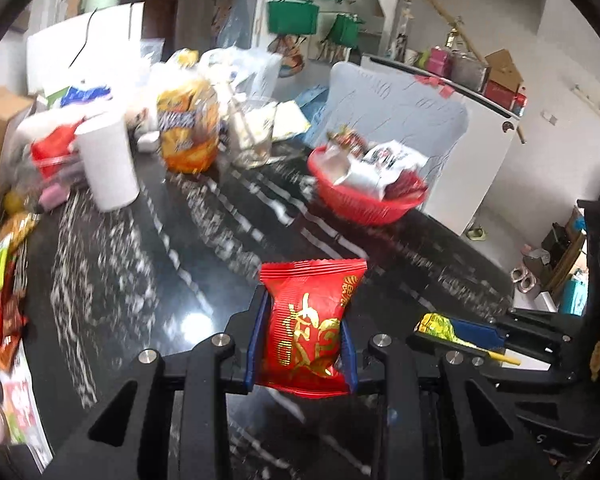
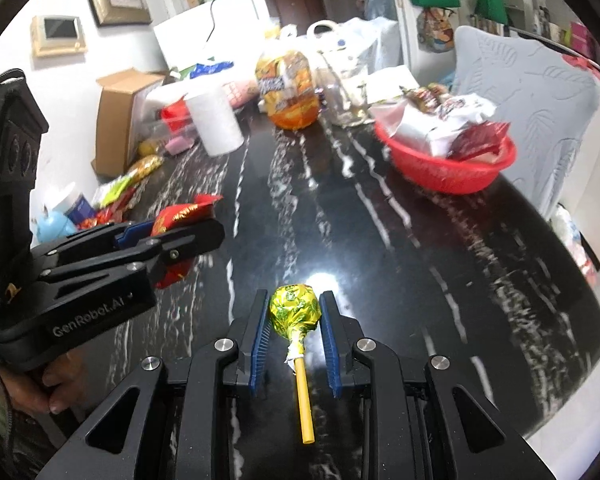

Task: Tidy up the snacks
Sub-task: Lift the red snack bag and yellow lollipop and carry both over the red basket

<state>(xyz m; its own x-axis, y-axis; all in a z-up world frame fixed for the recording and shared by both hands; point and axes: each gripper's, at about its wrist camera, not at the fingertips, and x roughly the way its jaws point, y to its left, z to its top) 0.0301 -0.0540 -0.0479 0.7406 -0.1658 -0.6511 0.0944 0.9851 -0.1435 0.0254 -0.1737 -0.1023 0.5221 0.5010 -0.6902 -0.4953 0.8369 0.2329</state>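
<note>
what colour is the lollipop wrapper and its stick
The lollipop has a shiny yellow-green foil wrapper and a plain yellow stick; clearest in the right wrist view.

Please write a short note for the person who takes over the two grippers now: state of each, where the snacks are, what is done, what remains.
Left gripper: shut on red snack packet.
Right gripper: shut on yellow lollipop, stick pointing back.
Red basket at the table's far right already holds several packets.
More loose snacks lie along the left edge.
Left: put both held items away, probably in the basket, then the rest.

Reds and yellows over black
Red packet (image 1: 310,332) with gold lettering; yellow-green lollipop (image 2: 295,307) on a yellow stick; black desk (image 2: 380,248) streaked white; red basket (image 2: 448,166) beyond.
</note>
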